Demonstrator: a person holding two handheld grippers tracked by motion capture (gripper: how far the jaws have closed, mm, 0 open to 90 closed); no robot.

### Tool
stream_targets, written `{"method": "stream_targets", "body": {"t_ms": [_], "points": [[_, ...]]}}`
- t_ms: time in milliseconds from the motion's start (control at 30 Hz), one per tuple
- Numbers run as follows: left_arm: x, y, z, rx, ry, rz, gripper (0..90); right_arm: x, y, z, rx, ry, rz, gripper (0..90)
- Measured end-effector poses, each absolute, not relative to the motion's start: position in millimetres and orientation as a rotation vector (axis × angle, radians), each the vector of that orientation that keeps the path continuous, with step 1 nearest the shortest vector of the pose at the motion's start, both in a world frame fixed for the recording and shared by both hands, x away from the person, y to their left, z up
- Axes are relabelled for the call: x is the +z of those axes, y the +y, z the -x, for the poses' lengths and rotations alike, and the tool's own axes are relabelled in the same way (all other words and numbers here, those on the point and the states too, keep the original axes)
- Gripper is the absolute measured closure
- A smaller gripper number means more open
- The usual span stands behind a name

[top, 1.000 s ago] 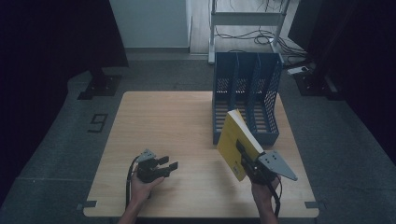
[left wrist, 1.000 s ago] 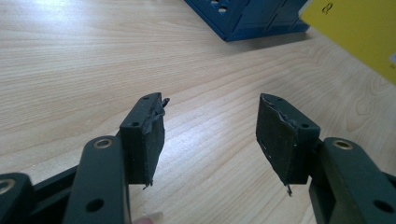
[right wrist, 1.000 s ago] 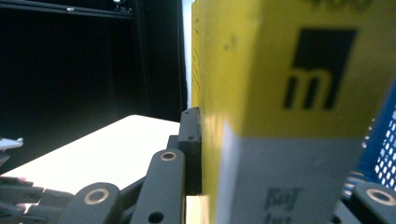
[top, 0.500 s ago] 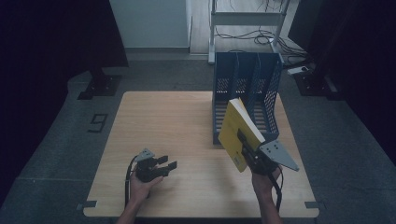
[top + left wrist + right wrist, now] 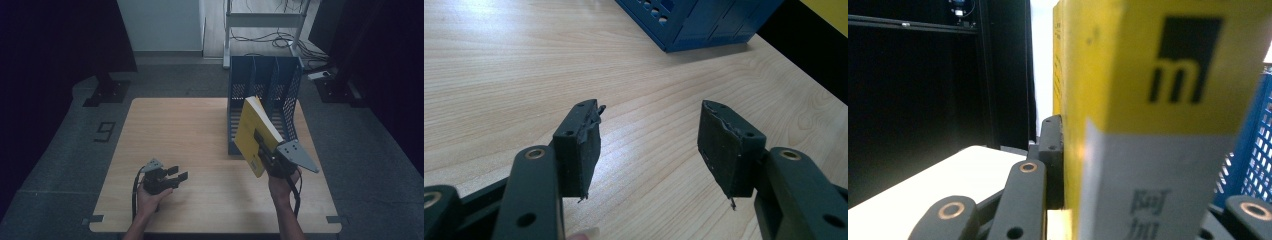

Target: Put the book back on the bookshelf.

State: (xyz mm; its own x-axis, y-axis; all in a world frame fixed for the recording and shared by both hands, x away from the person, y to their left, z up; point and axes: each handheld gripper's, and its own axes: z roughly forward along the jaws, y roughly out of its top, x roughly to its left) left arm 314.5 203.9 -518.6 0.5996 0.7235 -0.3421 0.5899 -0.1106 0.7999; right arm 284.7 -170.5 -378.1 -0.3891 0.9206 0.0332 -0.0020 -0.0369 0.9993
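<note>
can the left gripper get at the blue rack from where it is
Probably yes. The left gripper is open and holds nothing, and bare table lies between it and the blue rack. The yellow book hangs right of that path.

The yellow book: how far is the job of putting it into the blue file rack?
Done: the right gripper is shut on the yellow book and holds it tilted above the table, in front of the blue file rack. In hand: carrying it toward the rack. Left: the book is not yet in any compartment, so it likely must be slid in and released. The left gripper rests open on the table, holding nothing.
</note>
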Motion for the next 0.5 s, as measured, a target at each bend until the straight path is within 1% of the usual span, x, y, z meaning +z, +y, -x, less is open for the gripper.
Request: {"method": "stream_targets", "body": {"t_ms": [500], "points": [[-518, 202, -314, 0.163, 1.068, -1.797, 42.3, -377, -167, -306, 1.498, 1.468, -1.054, 74.6]]}}
